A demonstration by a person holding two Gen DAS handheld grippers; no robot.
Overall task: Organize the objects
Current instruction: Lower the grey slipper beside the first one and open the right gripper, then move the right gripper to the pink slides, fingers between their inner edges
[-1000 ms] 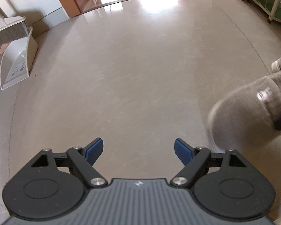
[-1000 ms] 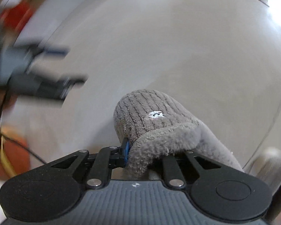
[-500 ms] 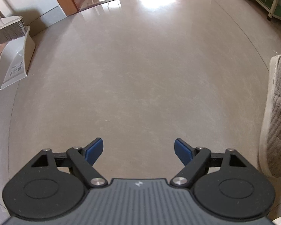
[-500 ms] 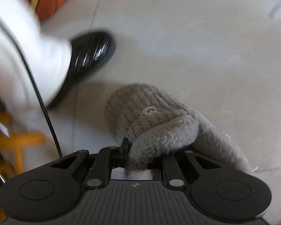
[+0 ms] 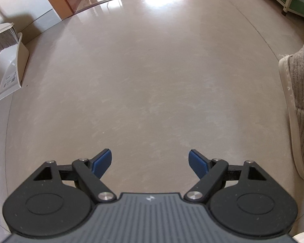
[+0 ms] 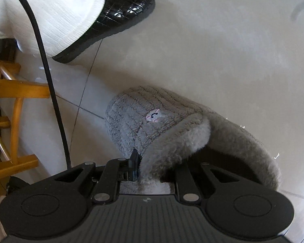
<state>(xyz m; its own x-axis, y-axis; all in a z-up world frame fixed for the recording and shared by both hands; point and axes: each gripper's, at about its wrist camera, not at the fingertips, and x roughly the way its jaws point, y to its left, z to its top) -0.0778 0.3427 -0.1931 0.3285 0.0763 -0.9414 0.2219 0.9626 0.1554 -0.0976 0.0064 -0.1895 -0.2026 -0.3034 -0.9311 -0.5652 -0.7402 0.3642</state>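
Pale, glossy floor tiles fill both views, with glare at the top of the left frame and a white dustpan holding a brush at its left edge. My right gripper is clamped on the fluffy collar of a grey slipper, which sits at the centre of the right view with its toe pointing up and left; whether its sole touches the tile I cannot tell. A second grey slipper lies on the floor at the right edge of the left view. My left gripper holds nothing, its blue pads spread wide apart over bare tile. I judge the job midway: one slipper in hand, pairing not yet done. Both slippers are ribbed plush with a cream sole rim, soft and easily squashed. My own glossy black shoe stands upper left.
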